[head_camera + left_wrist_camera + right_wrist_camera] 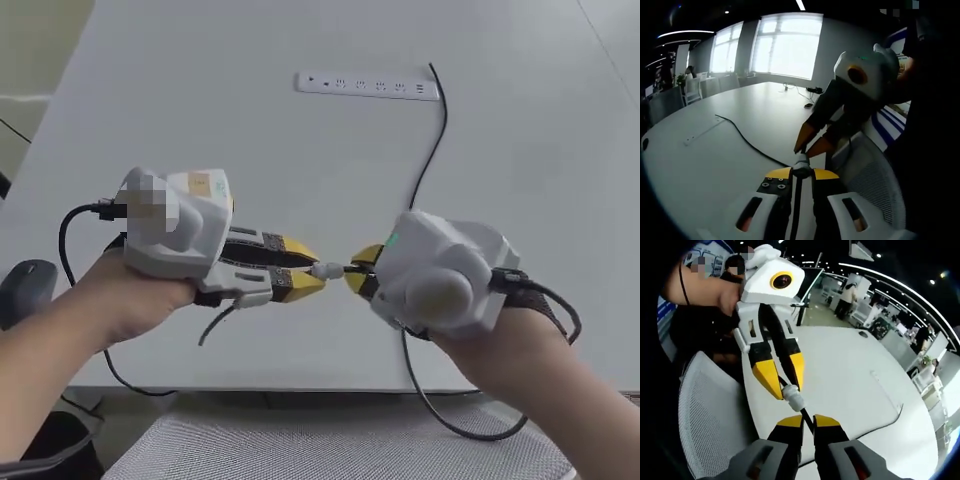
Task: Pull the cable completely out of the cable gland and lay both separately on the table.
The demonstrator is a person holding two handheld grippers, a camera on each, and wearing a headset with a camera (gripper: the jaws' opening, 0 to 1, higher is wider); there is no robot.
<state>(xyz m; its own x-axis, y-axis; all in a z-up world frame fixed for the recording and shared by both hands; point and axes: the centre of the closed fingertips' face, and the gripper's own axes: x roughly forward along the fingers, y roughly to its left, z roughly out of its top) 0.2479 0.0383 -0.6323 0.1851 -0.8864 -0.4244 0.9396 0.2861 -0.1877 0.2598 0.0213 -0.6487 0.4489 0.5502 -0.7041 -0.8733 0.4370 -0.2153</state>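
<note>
— Where is the cable gland (327, 270)?

— In the air over the near edge of the white table (300, 150), between my two grippers. My left gripper (317, 272) is clenched on the white gland, and the black cable (804, 413) trails back between its jaws.

— And your right gripper (358, 270)?

— It faces the left one, tips just beside the gland, clamped on the cable emerging from it. A power strip (367, 86) lies farther back on the table.

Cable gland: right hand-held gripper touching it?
Apart. Right gripper view: a short stretch of black cable separates the white cable gland from the right hand-held gripper. The head view shows the same gap.
</note>
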